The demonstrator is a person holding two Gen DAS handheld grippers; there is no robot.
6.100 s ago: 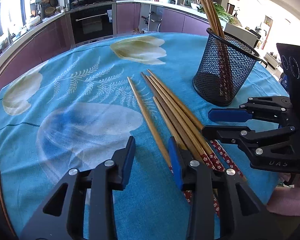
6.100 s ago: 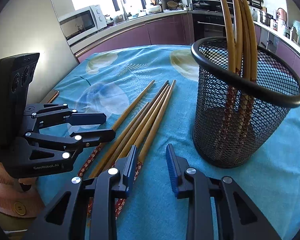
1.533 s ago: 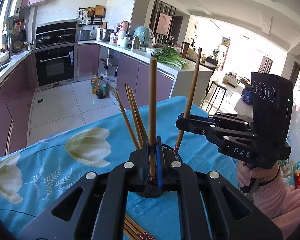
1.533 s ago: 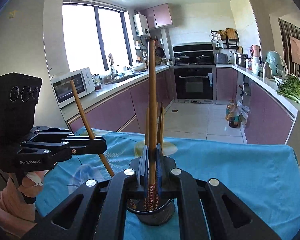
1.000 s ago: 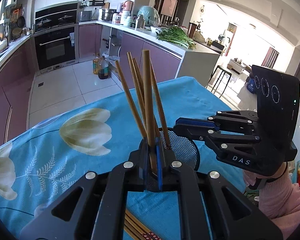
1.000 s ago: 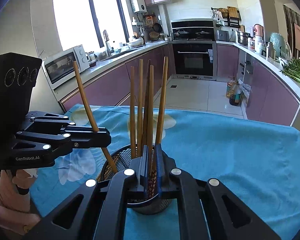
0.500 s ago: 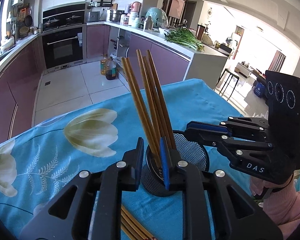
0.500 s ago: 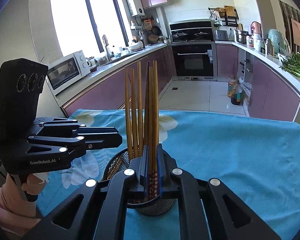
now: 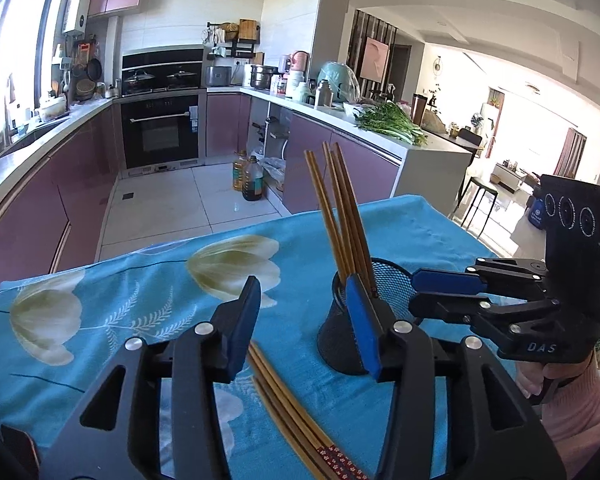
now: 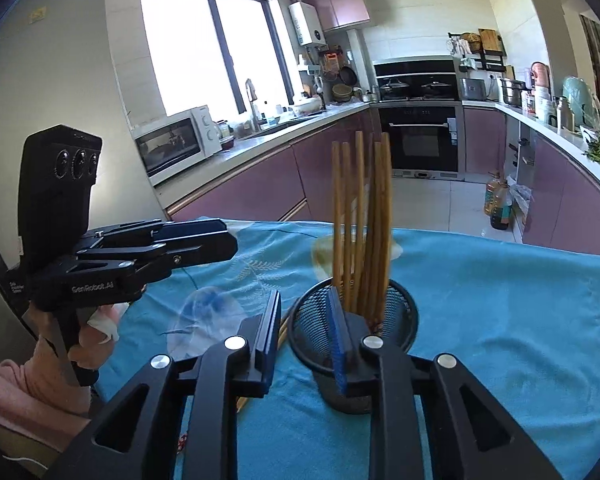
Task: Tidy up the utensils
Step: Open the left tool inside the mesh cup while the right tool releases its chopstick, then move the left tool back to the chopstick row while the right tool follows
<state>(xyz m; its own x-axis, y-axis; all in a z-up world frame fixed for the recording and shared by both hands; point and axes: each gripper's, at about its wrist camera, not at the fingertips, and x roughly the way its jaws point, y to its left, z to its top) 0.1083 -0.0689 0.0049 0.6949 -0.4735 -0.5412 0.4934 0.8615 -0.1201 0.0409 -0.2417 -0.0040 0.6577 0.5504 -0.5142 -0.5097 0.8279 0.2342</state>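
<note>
The black mesh cup (image 10: 396, 312) stands upright on the desk (image 10: 500, 320), which is covered with a blue cloth with pale flowers. Several wooden chopsticks (image 10: 362, 216) stand inside the cup, leaning a little, with their plain ends up. More chopsticks (image 9: 288, 404) lie flat on the cloth just beside the cup, close together; their ends with the red pattern point toward the near edge of the desk.

The left hand-held gripper (image 9: 302, 322) is in front of the cup. Its jaws are opening, and nothing is between them; in the left wrist view the lying chopsticks are seen below the gap, not touched. One blue pad (image 9: 362, 326) is in front of the cup's wall.

The right hand-held gripper (image 10: 304, 340) is also close before the cup. Its jaws are opening too, with a narrower gap, and they hold nothing.

A hand (image 10: 56, 356) with a pink sleeve (image 10: 8, 396) holds the left tool's handle, and the other hand (image 9: 540, 380) holds the right tool. Behind the desk there is a kitchen with purple cabinets (image 9: 312, 148) and a black oven (image 9: 160, 132).
</note>
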